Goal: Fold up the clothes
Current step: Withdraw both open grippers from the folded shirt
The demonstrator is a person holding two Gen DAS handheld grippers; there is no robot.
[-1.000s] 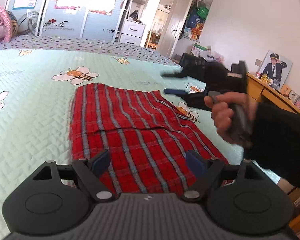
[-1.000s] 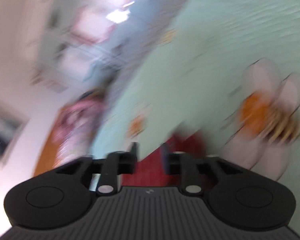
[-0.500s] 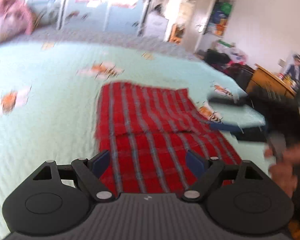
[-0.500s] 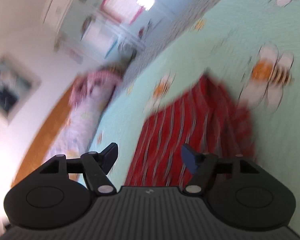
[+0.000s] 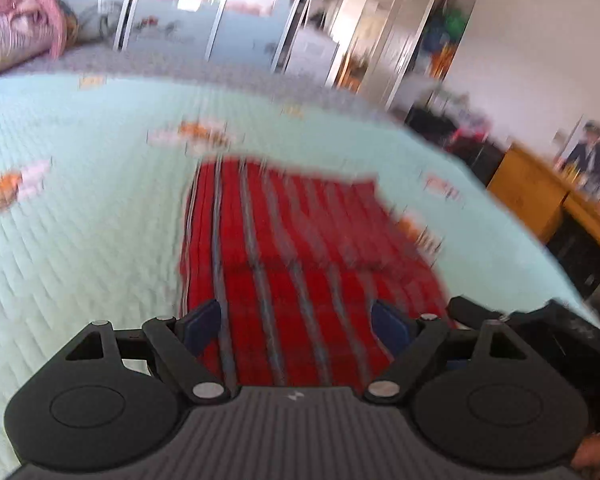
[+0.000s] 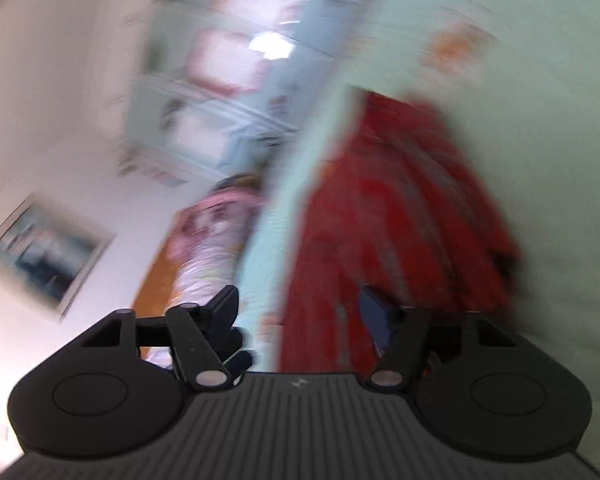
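A red plaid garment (image 5: 300, 248) lies partly folded on the pale green bee-print bedspread (image 5: 80, 220). My left gripper (image 5: 298, 322) is open and empty, its blue pads spread over the garment's near edge. In the left wrist view, the right gripper's black body (image 5: 540, 320) shows at the lower right, beside the cloth's near right corner. The right wrist view is tilted and blurred; my right gripper (image 6: 300, 312) is open there, with the red garment (image 6: 400, 220) in front of its right finger. Nothing is held.
A pink bundle of bedding (image 5: 16, 28) sits at the bed's far left. A wardrobe (image 5: 220, 8) and an open door (image 5: 364, 40) stand beyond the bed. A wooden desk (image 5: 540, 196) with a framed portrait (image 5: 592, 152) is at the right.
The right gripper opened, then swung down from above the cloth to its near right corner. My left gripper moved forward over the near edge, still open. Both views are blurred by motion.
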